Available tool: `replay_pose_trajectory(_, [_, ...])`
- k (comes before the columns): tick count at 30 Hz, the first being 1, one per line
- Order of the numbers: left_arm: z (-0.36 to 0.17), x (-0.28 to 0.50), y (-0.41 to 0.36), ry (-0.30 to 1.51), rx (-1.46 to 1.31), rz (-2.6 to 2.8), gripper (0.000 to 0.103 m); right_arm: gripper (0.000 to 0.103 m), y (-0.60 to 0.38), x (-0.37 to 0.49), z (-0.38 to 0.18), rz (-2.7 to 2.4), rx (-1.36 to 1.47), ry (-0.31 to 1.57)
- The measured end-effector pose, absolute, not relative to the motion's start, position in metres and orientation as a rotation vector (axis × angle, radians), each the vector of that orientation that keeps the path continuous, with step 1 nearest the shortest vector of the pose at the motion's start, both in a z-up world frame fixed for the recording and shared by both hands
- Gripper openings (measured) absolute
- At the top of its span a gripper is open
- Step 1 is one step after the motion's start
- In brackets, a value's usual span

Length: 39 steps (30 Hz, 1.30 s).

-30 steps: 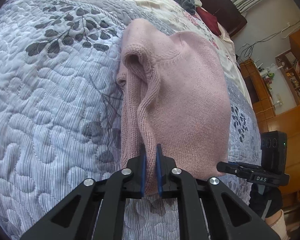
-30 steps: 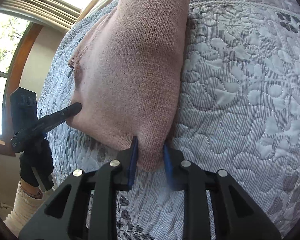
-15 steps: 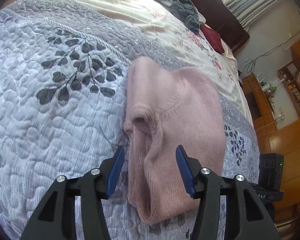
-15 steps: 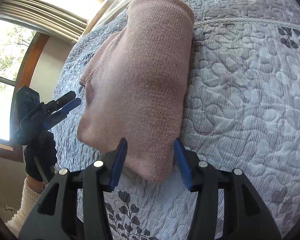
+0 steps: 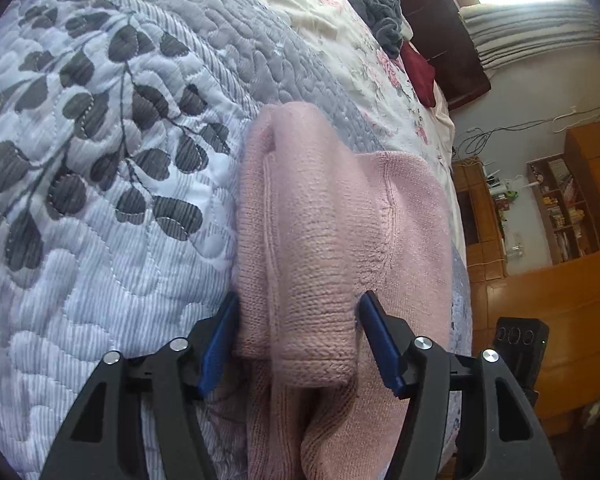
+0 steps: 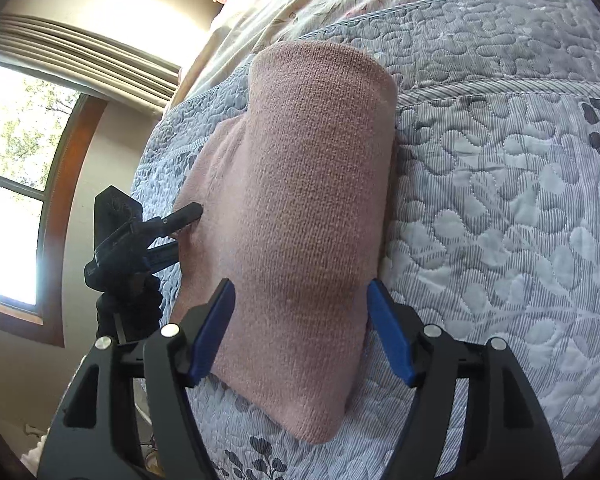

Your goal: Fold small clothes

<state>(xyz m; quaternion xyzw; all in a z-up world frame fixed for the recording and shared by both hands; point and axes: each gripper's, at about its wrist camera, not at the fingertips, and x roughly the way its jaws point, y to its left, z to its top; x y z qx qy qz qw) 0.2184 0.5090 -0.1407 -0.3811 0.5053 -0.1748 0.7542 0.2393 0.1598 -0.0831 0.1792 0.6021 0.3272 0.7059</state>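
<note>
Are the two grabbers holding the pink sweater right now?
No. Both the left gripper and right gripper are open around the folded sweater, not pinching it.

One pink sweater (image 5: 340, 240), one quilt (image 5: 100, 240), two grippers (both spread wide).

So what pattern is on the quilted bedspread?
Dark grey leaf sprigs on the pale grey-blue quilted bedspread, clearest in the left wrist view.

quilt (image 5: 100, 280) bare beside sweater (image 5: 320, 240)
</note>
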Motion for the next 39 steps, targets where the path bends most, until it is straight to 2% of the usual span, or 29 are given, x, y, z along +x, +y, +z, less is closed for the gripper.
replay_pose_trajectory(6, [-0.151, 0.226, 0.497, 1.104, -0.845, -0.490, 0.071, 0.077, 0.160, 0.256, -0.102, 0.744, 0.483, 1.357])
replay_pose_trajectory(10, [-0.154, 0.230, 0.481, 1.120, -0.820, -0.539, 0.070, 0.089, 0.170, 0.265, -0.116, 0.756, 0.513, 1.374])
replay_pose_trajectory(12, [-0.155, 0.230, 0.475, 1.113, -0.812, -0.549, 0.059, 0.089, 0.173, 0.267, -0.120, 0.747, 0.532, 1.371])
replay_pose_trajectory(14, [-0.157, 0.228, 0.475, 1.101, -0.844, -0.555, 0.055, 0.072, 0.172, 0.265, -0.120, 0.753, 0.539, 1.351])
replay_pose_trajectory(17, [-0.153, 0.221, 0.474, 1.072, -0.860, -0.565, 0.051, 0.057, 0.162, 0.261, -0.112, 0.785, 0.559, 1.325])
replay_pose_trajectory(23, [-0.131, 0.200, 0.446, 1.017, -0.883, -0.627, 0.050, 0.054, 0.133, 0.234, -0.080, 0.811, 0.557, 1.270])
replay_pose_trajectory(32, [-0.085, 0.144, 0.353, 0.961, -0.819, -0.759, 0.050, 0.054, 0.025, 0.157, -0.024, 0.785, 0.521, 1.203])
replay_pose_trajectory(39, [-0.093, 0.104, 0.297, 0.981, -0.766, -0.754, 0.050, 0.055, -0.033, 0.112, -0.039, 0.728, 0.532, 1.226])
